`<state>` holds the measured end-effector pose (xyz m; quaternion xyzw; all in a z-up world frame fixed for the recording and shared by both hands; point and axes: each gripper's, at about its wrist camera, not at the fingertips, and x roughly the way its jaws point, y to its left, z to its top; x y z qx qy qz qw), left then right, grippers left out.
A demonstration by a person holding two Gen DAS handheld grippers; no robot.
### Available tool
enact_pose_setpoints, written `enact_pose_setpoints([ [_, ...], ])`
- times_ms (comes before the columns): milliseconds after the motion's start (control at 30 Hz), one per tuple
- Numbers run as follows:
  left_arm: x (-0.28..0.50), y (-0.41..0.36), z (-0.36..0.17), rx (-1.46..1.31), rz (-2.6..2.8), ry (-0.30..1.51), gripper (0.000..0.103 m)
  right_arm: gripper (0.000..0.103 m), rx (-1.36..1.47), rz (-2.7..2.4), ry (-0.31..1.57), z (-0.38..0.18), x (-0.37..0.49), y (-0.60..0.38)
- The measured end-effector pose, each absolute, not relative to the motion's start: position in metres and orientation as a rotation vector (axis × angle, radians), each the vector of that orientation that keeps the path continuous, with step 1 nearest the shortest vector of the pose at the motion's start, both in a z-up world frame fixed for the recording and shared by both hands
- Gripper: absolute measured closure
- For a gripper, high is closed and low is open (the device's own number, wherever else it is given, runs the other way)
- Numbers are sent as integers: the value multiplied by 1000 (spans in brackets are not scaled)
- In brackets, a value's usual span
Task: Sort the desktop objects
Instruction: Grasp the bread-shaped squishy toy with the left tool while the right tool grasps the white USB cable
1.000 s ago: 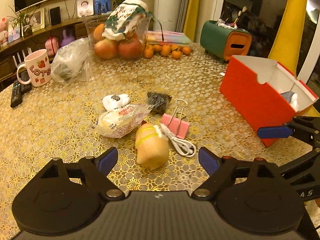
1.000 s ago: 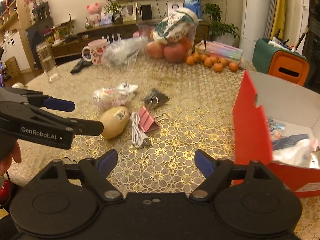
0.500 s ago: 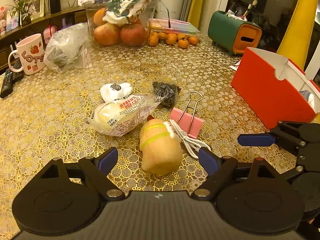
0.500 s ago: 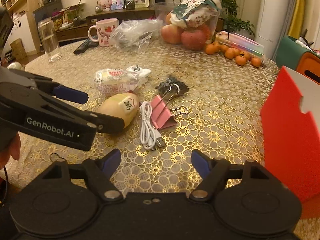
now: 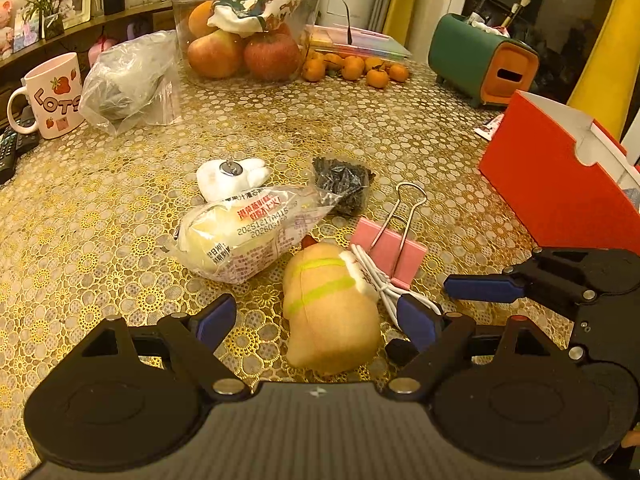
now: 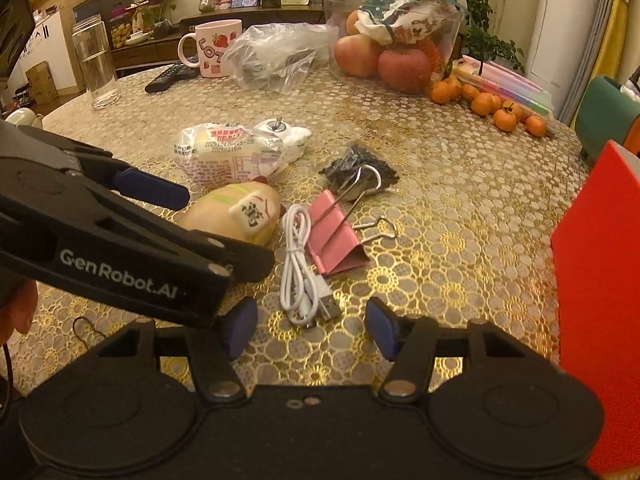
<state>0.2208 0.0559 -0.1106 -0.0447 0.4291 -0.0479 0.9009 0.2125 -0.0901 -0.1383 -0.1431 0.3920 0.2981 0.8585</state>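
Observation:
On the gold lace table a peach plush toy [image 5: 332,308] with green stripes lies between the fingers of my left gripper [image 5: 316,322], which is open, its pads clear of the toy. A coiled white cable [image 6: 300,272] lies just ahead of my right gripper [image 6: 312,332], whose jaws are closing with nothing pressed between them. A pink binder clip [image 6: 336,236] rests beside the cable. A wrapped snack packet [image 5: 244,236], a small white charm [image 5: 230,174] and a black packet [image 5: 344,186] lie behind. An open red box [image 5: 560,188] stands at the right.
At the back stand a strawberry mug [image 5: 52,96], a clear plastic bag [image 5: 128,80], a tub of fruit [image 5: 244,44], loose tangerines [image 5: 352,68] and a green and orange holder [image 5: 480,60]. A glass [image 6: 96,68] and a remote [image 6: 168,78] sit at the far left.
Both grippers have come down and closer to the cluster. The left one now straddles the plush toy. The right jaws have narrowed in front of the cable.

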Motion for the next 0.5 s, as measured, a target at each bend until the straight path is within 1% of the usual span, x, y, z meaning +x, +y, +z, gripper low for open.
enact_pose_setpoints([
  [100, 222, 56, -111, -89, -93, 878, 16, 47, -301, 628, 817, -138, 215, -87],
  [133, 222, 57, -111, -89, -89, 872, 17, 47, -304, 627, 814, -138, 216, -86],
  [200, 224, 57, -111, -92, -85, 872, 22, 48, -308, 626, 809, -138, 217, -84],
  [267, 225, 58, -111, -103, -91, 875, 29, 48, -307, 622, 807, -138, 217, -83],
  [333, 225, 57, -112, -103, -93, 874, 33, 49, -308, 623, 804, -138, 218, -82],
  [400, 225, 57, -112, -106, -101, 877, 40, 55, -309, 629, 801, -138, 218, -81],
  [467, 225, 56, -113, -111, -111, 881, 48, 58, -311, 629, 798, -138, 218, -80],
  [500, 225, 54, -113, -108, -113, 882, 50, 58, -310, 629, 797, -138, 218, -80],
])
